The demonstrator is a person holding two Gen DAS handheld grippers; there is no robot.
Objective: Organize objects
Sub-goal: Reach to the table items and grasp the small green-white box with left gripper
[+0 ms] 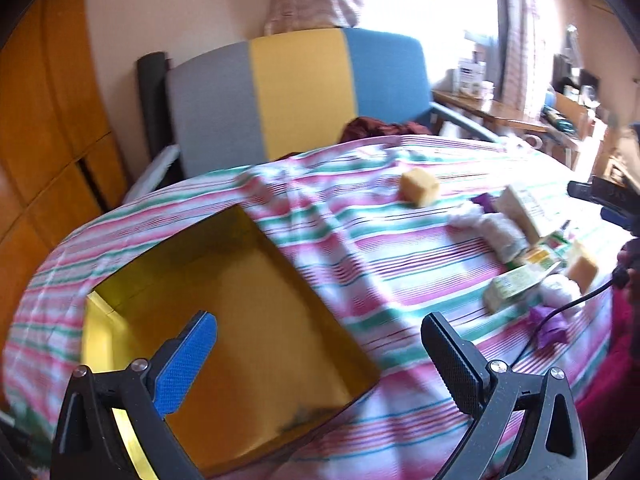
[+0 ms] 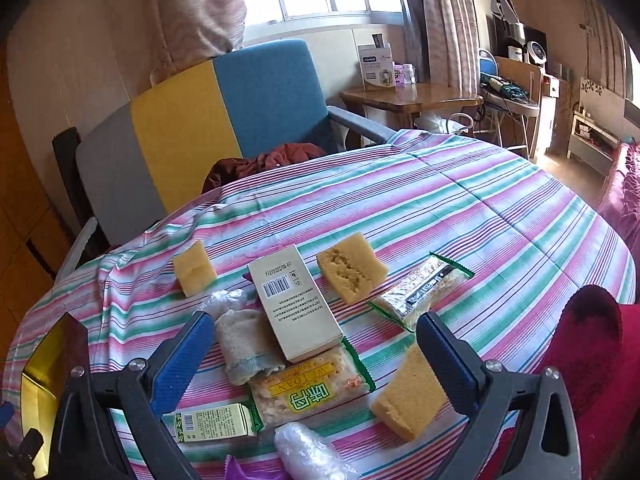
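Both grippers empty, jaws spread, over clutter on striped cloth table (image 2: 460, 208)

Left gripper (image 1: 320, 360) hovers above empty yellow cardboard box (image 1: 256, 312); right gripper (image 2: 316, 364) above green-edged crinkly cracker packet (image 2: 308, 388), just beside pale rigid carton (image 2: 294, 304). Packet looks light, slippery, crushable: grip the flat middle gently. Porous yellow sponge block (image 2: 408, 396) soft, squashy

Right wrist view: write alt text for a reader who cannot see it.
The open right gripper hovers over clutter on a striped tablecloth: a beige box, three yellow sponges, snack packets and a rolled cloth. A colour-block chair stands behind.
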